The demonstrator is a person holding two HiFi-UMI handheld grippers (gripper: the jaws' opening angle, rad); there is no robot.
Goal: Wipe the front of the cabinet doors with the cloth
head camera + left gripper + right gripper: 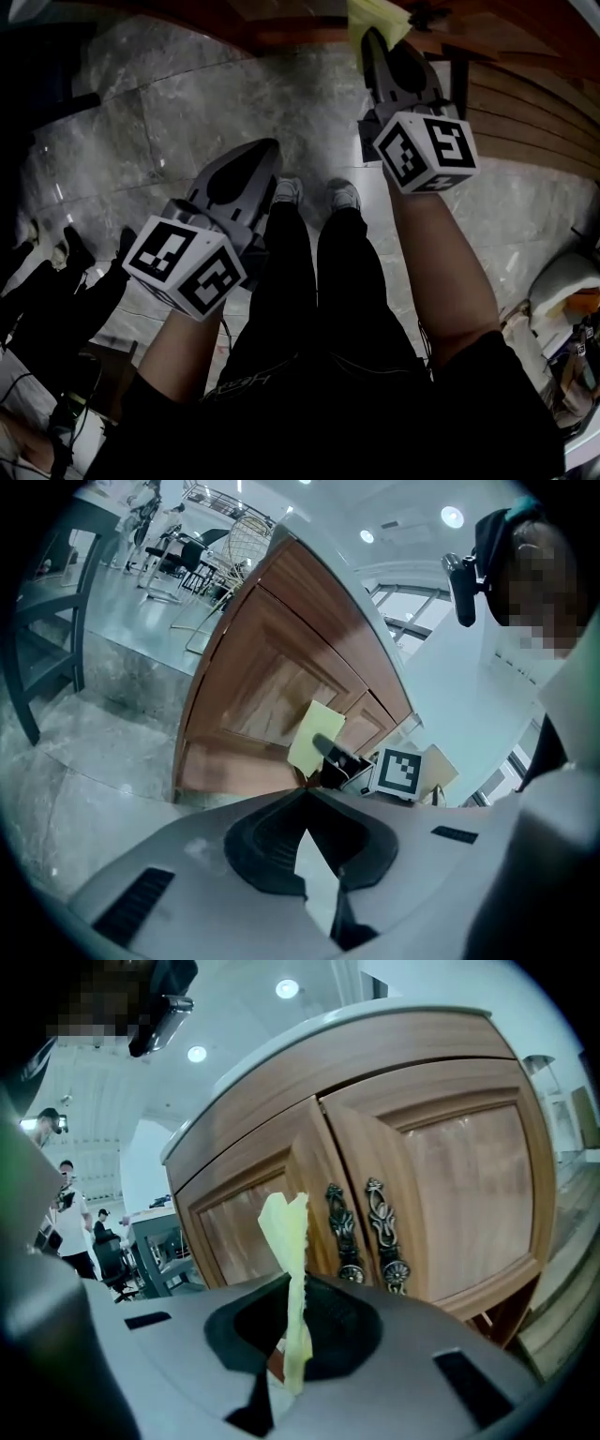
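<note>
The wooden cabinet [450, 1176] stands right ahead in the right gripper view, its two doors closed, with a pair of ornate dark handles [366, 1232] at the centre seam. My right gripper [292, 1283] is shut on the yellow cloth [286, 1232], which sticks up from the jaws just short of the left door. In the head view the right gripper [373, 37] holds the cloth [373, 14] up by the cabinet [281, 14]. My left gripper [269, 150] hangs lower over the floor, shut and holding nothing. The left gripper view shows its jaw tips [305, 794] together, with the cloth [314, 738] and cabinet [272, 667] beyond.
Grey marble floor [187, 103] lies below, with the person's legs and shoes [319, 197] between the grippers. Wooden slats [530, 112] run along the right. A dark chair [37, 621] stands at the left. People and desks [84, 1232] are far off.
</note>
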